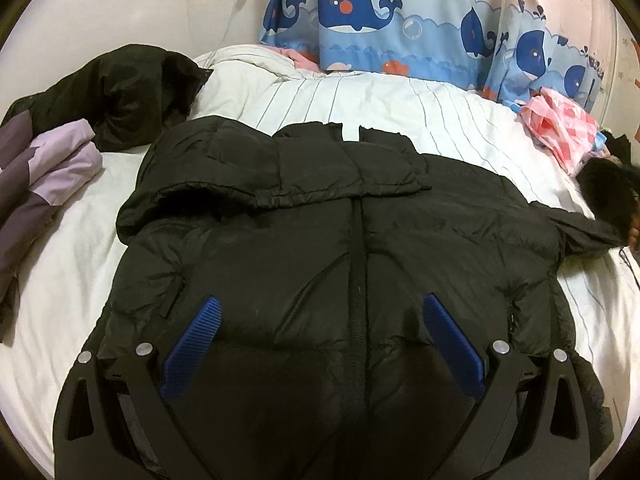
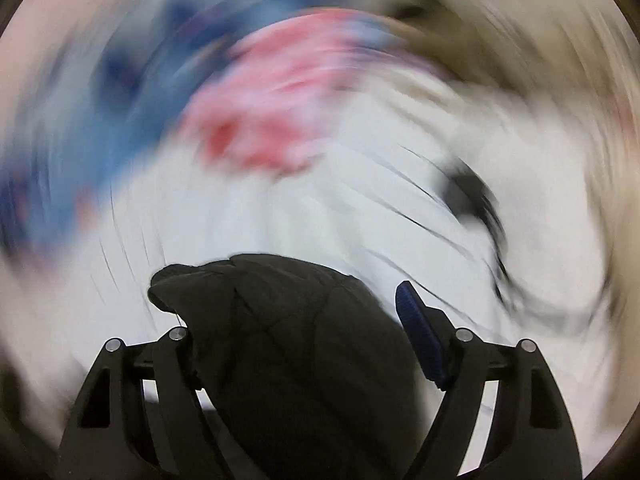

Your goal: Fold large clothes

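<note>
folding the right sleeve in over the jacket

bringing the sleeve across is the step in hand, as far as i can judge. nearest, the left gripper [image 1: 318, 344] hangs spread wide over the lower front of the black puffer jacket [image 1: 320, 248], pinching nothing; it could press down beside the zip to stop the body sliding. the right gripper [image 2: 304, 360] has the sleeve [image 2: 288, 340] bunched between its fingers, but with one pad hidden i cannot tell whether it is clamped. the right view is badly smeared, so a slower carry would help: lift the cuff low, lay it flat across the chest, crease at the shoulder. the jacket lies face up mid-bed [image 1: 440, 112], hood towards the far edge. another dark coat [image 1: 132, 92] sits at the far left corner.
</note>
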Demonstrator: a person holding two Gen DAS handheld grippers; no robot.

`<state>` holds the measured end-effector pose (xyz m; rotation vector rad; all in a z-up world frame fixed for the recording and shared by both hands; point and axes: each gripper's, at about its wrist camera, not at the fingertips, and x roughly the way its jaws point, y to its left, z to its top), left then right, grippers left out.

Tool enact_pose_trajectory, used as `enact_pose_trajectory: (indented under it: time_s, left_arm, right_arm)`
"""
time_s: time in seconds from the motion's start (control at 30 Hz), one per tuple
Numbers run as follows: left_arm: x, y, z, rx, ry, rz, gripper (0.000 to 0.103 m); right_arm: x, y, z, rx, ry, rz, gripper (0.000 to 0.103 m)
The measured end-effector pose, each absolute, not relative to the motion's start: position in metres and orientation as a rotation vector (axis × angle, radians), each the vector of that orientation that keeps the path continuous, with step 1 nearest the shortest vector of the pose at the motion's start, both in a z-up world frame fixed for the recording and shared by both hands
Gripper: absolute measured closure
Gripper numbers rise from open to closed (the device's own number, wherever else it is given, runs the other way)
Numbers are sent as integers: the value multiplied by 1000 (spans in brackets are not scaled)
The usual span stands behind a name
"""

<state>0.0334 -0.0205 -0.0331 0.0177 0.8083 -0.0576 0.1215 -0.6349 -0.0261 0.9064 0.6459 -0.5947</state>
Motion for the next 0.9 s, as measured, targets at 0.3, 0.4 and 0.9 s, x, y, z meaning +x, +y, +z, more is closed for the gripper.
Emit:
enact_pose_trajectory:
  time_s: [0.3, 0.4, 0.9]
  left_arm:
    - [40, -22, -46, 10, 857, -62, 6]
    - [43, -17, -49, -18, 874, -75, 6]
    - [59, -4, -75, -172, 962, -104, 6]
  right_arm:
    - [103, -665, -45, 891, 730, -413, 15]
    - [114, -663, -33, 931, 688, -321, 93]
    - [140, -713, -58, 1001, 759, -353, 60]
